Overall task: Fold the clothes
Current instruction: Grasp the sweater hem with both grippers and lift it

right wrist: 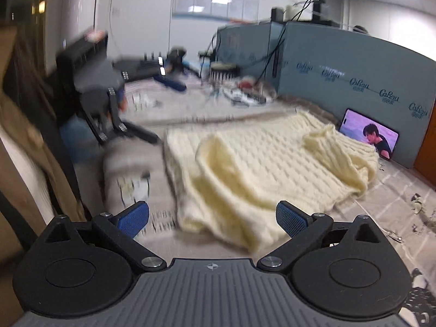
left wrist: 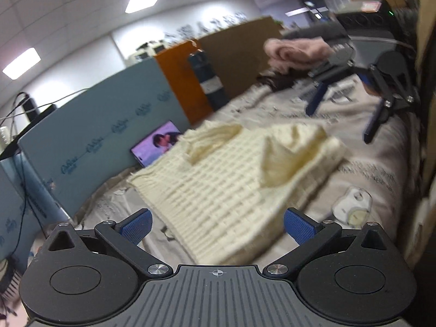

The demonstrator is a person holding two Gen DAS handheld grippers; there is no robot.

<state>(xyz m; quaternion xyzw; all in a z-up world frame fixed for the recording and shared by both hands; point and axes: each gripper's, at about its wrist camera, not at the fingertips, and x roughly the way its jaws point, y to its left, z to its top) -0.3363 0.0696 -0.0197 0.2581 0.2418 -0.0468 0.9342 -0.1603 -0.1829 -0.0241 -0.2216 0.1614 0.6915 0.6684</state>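
Observation:
A cream cable-knit sweater point(left wrist: 231, 179) point(right wrist: 259, 169) lies on the patterned bedsheet, with rumpled folds of knit lying on top of its body. My left gripper point(left wrist: 218, 226) is open just short of the sweater's near edge, its blue pads point(left wrist: 136, 226) apart with nothing between them. My right gripper point(right wrist: 214, 219) is also wide open and empty, close to the sweater's opposite edge. Each gripper shows in the other's view: the right gripper point(left wrist: 340, 120) is beyond the sweater's far side, and the left gripper point(right wrist: 160, 109) appears blurred at the left. Neither touches the knit.
A phone point(left wrist: 156, 143) point(right wrist: 370, 136) playing a video leans on a blue partition point(right wrist: 340, 62). An orange panel point(left wrist: 179, 76) stands beside it. Pink and dark clothes point(left wrist: 294, 51) are piled at one end. A small clear item point(left wrist: 351, 207) lies on the sheet. Cables and clutter point(right wrist: 245, 90) sit at the other end.

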